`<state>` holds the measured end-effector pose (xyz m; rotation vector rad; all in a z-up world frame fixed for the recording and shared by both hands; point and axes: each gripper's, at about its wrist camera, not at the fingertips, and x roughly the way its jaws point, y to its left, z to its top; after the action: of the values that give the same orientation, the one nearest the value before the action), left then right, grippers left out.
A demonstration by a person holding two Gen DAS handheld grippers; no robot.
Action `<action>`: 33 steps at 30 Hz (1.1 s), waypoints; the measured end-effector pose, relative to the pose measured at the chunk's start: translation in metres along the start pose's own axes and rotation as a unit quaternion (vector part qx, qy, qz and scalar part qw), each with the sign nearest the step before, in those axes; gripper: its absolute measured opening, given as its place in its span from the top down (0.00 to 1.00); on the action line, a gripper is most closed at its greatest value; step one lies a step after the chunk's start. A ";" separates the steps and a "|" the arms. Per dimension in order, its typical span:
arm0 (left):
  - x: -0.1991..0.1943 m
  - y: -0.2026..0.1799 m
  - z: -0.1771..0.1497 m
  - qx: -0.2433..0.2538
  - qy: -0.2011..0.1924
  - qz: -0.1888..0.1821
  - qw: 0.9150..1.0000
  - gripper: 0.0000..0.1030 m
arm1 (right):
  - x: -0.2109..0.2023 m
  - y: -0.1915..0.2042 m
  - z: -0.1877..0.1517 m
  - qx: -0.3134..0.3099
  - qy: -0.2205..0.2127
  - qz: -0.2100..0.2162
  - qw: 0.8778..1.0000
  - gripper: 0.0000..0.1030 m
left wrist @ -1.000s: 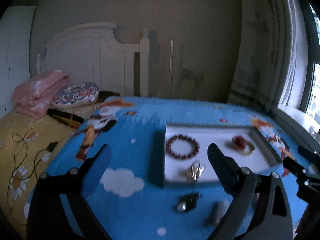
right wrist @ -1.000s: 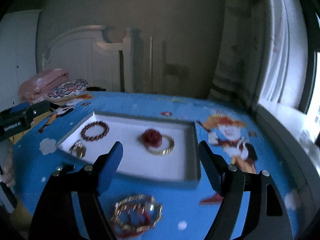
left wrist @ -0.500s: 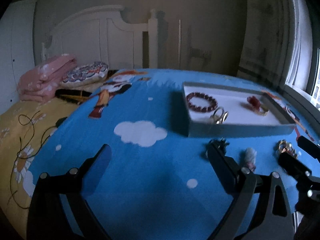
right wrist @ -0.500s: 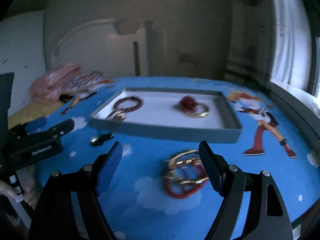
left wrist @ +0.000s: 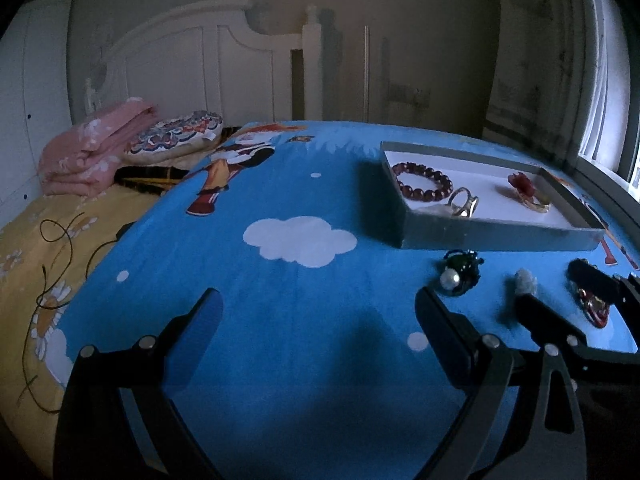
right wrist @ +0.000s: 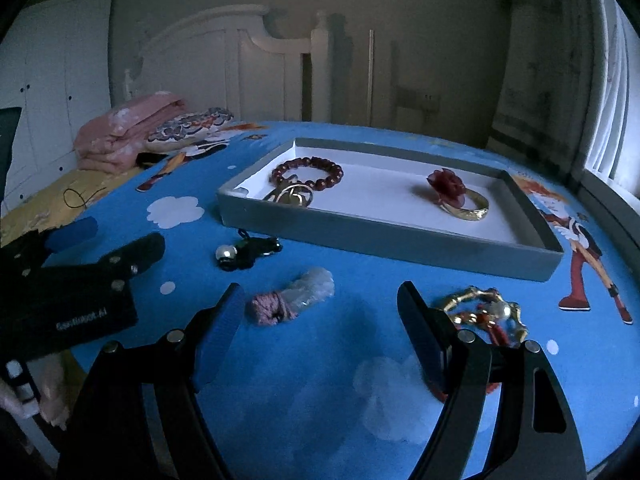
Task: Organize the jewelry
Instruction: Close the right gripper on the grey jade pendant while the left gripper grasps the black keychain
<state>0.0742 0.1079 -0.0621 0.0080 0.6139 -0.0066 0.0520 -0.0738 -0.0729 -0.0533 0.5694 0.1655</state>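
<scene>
The right tongs gape empty, one finger covering part of the gold-and-red bracelet. The left tongs gape too, over bare blue sheet; the grey tray lies beyond.

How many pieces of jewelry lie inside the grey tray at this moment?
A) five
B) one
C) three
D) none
C: inside the grey tray lie a dark red bead bracelet, a gold piece by the near left corner, and a gold ring with a red flower; the other pieces lie outside it on the blue sheet.
</scene>
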 end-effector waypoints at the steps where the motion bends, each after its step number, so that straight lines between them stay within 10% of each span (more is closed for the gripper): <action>1: 0.000 0.000 0.000 0.000 0.000 0.004 1.000 0.09 | 0.000 0.003 0.001 -0.003 -0.004 -0.002 1.000 0.28; 9: 0.003 0.006 0.000 -0.012 0.003 -0.008 1.000 0.09 | 0.013 0.008 0.003 -0.005 0.024 -0.037 0.999 0.35; 17: 0.001 -0.014 0.003 0.007 0.001 -0.021 1.000 0.09 | 0.008 -0.004 -0.005 -0.007 0.029 -0.024 0.999 0.82; 28: 0.004 -0.065 0.016 0.043 0.003 -0.064 0.997 0.10 | -0.019 -0.037 -0.013 0.012 -0.007 -0.024 1.000 0.85; 33: 0.012 -0.089 0.028 0.067 0.000 -0.062 0.996 0.29 | -0.026 -0.042 -0.011 0.018 -0.019 -0.023 0.999 0.85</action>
<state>0.0997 0.0186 -0.0464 0.1005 0.6128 -0.1688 0.0317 -0.1203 -0.0679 -0.0277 0.5319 0.1102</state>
